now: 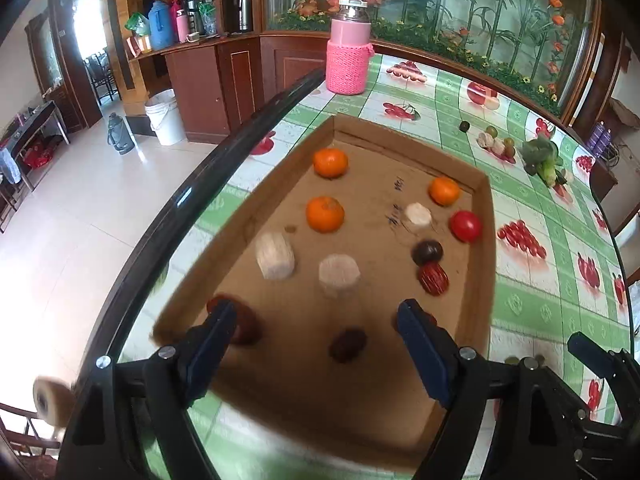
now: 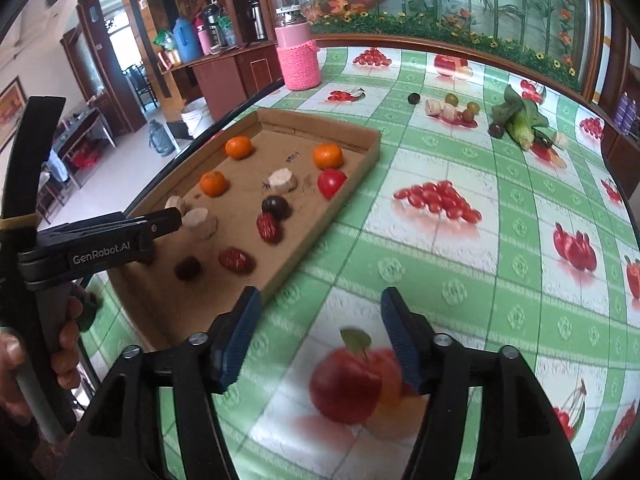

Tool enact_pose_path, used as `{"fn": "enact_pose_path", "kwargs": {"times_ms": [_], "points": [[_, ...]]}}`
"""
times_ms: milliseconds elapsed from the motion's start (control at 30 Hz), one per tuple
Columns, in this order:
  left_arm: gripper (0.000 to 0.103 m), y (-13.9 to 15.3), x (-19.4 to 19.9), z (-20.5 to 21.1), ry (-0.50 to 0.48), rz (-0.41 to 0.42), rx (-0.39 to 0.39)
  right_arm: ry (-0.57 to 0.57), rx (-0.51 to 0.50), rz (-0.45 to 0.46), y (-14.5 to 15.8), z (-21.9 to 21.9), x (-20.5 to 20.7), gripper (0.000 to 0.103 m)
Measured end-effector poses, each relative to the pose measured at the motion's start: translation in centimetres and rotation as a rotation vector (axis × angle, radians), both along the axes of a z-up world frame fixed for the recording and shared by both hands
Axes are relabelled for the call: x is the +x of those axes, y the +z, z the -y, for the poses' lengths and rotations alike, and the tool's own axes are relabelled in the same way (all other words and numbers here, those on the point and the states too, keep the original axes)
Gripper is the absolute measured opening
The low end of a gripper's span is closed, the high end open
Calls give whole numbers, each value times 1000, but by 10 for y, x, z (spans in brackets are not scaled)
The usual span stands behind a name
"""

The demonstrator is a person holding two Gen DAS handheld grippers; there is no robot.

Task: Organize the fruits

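While left gripper (image 1: 316, 320) hangs jaws wide, empty over cardboard tray (image 1: 482, 240) mid-frame, right gripper (image 2: 320, 304) gapes empty above tablecloth (image 2: 500, 208).

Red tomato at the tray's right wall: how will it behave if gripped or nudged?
The red tomato looks round and glossy, so it would probably roll if nudged, though the cardboard tray wall beside it should stop it. Its smooth skin may slip in the pads. It is likely soft, so a hard squeeze could bruise it.
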State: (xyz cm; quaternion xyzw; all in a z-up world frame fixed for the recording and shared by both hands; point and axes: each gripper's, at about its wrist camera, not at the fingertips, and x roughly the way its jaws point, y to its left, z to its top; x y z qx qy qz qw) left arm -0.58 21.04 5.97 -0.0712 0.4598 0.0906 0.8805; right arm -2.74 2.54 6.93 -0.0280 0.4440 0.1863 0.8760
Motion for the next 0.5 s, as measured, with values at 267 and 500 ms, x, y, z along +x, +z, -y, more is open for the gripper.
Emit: {"fn": "enact_pose_path", "kwargs": {"times_ms": [267,500], "points": [[85,3,-33,14,-15,43,58,-50,7,23,0,19,-28,77],[91,-1,-51,10,-94,54,51,-149,10,41,-2,17,-52,83]]}}
